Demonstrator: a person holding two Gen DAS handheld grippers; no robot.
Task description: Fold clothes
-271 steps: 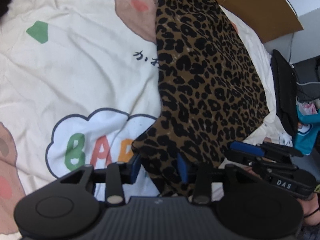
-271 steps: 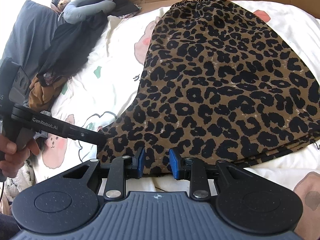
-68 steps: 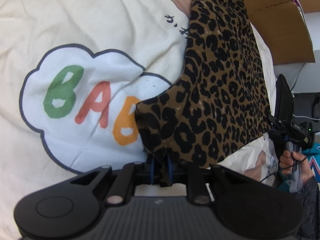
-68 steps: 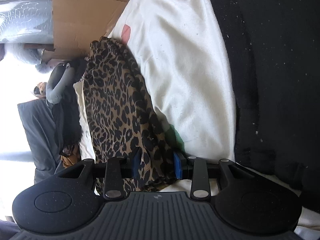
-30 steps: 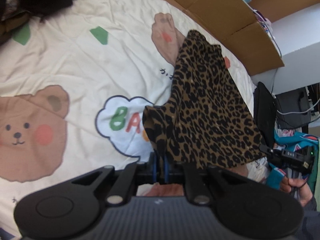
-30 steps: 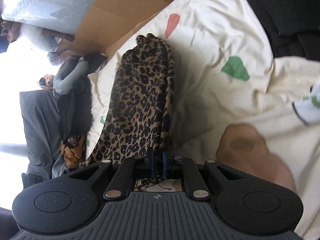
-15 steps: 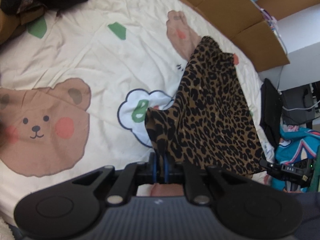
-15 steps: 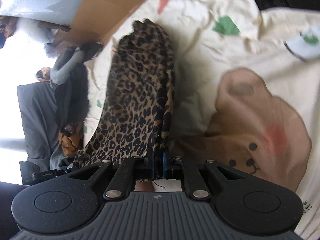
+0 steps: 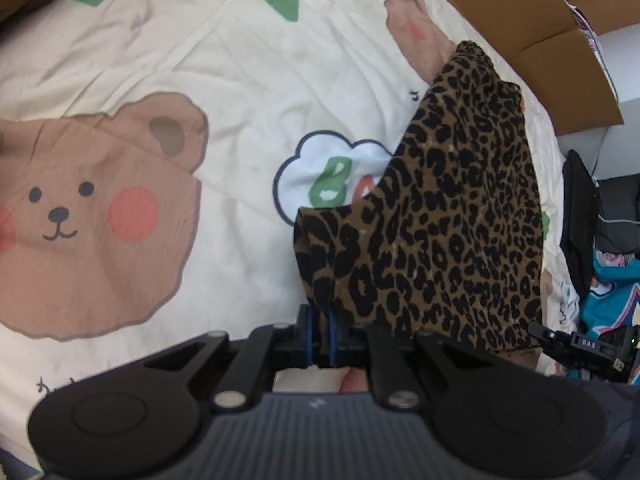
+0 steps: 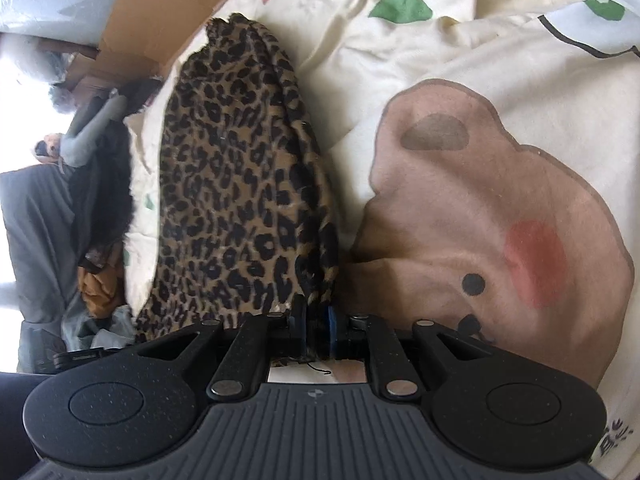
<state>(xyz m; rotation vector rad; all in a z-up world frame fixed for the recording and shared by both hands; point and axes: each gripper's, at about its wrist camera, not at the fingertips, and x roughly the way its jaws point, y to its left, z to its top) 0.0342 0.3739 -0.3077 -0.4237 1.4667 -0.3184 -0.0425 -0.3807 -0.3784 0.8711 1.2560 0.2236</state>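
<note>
A leopard-print garment [image 9: 460, 216] lies folded lengthwise on a cream bedsheet [image 9: 200, 60] printed with bears. My left gripper [image 9: 319, 330] is shut on its near left corner, low over the sheet. In the right wrist view the same leopard-print garment [image 10: 236, 184] runs away from me, and my right gripper [image 10: 318, 330] pinches its near right corner; those jaws are opening, with the cloth still between the pads. The other gripper [image 9: 576, 346] shows at the left wrist view's right edge.
Flattened cardboard [image 9: 540, 28] lies along the bed's far side. Dark clothing and a grey bundle [image 10: 72, 208] sit left of the garment in the right wrist view. A black bag [image 9: 578, 216] and teal cloth [image 9: 612, 284] lie off the bed's right edge.
Both grippers have sunk toward the sheet with the garment's near corners in them. The cloth now lies flatter and longer on the bed, and the bear print looks larger and closer.
</note>
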